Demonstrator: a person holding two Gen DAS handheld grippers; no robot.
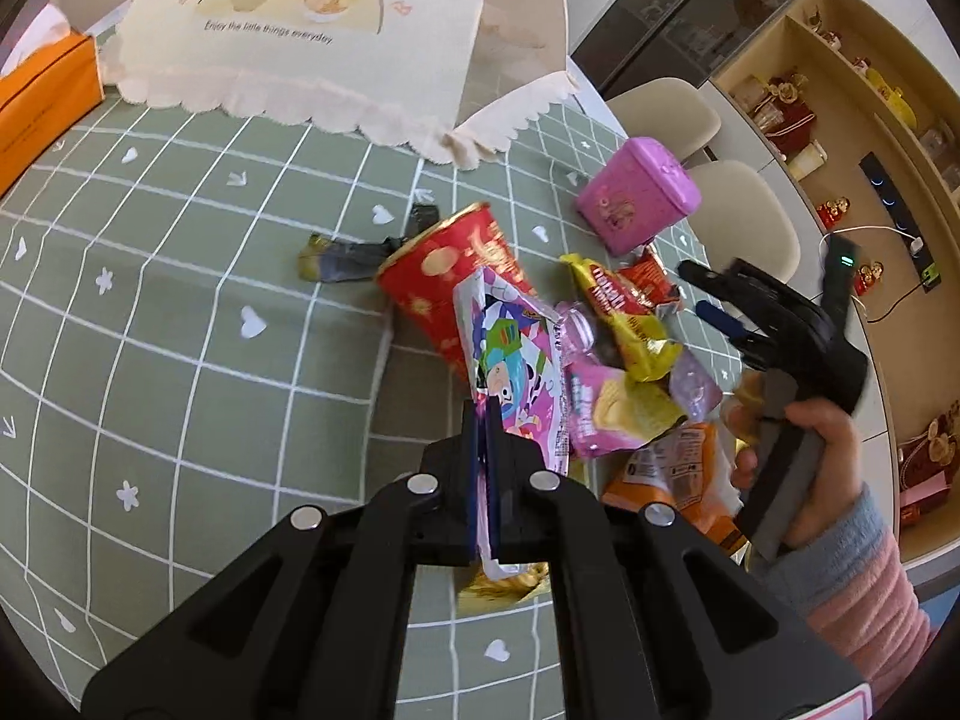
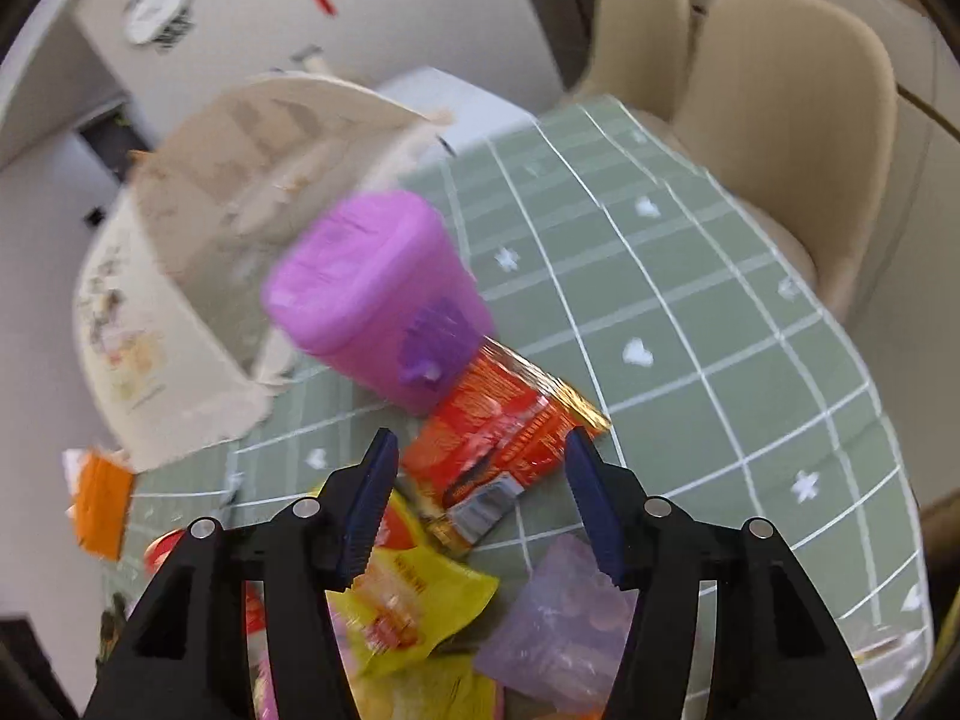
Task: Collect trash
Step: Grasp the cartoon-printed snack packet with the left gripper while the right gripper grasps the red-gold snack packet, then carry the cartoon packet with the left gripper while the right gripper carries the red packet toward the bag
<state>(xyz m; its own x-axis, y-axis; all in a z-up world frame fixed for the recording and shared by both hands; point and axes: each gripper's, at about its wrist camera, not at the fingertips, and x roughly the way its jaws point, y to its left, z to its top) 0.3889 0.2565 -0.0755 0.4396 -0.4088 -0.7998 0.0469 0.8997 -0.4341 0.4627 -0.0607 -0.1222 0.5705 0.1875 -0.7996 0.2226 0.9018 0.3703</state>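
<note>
Left wrist view shows the left gripper (image 1: 487, 420) with its fingers clenched on a cartoon wrapper (image 1: 516, 360), pinched near one end so the rest sticks out forward over the trash pile (image 1: 624, 372). That wrapper looks like thin film: nearly weightless, limp, slick, and likely to slide if gripped only by an edge; a flat pinch well in from the edge, as here, seems safest. The red cup (image 1: 444, 276) lies on its side just behind it, light but crushable, best taken at the rim. A yellow packet (image 1: 624, 324) and a pink packet (image 1: 606, 414) overlap in the heap, soft and crinkly, so one may drag its neighbours along.

Right wrist view has the right gripper (image 2: 480, 498) released, fingers spread wide over a red sachet (image 2: 498, 438) that lies flat on the tabletop (image 2: 690, 312) and touches the pink bin (image 2: 372, 294). A flat sachet gives little to catch; a crumpled corner would be my choice. The bin's lid appears closed.

A green checked cloth covers the tabletop and may bunch under a scraping finger. Beige chairs (image 2: 780, 120) stand just beside it; an orange tissue box (image 1: 42, 96) and a cream cloth (image 1: 300, 30) sit at the far side, and shelves (image 1: 840, 90) line the wall.
</note>
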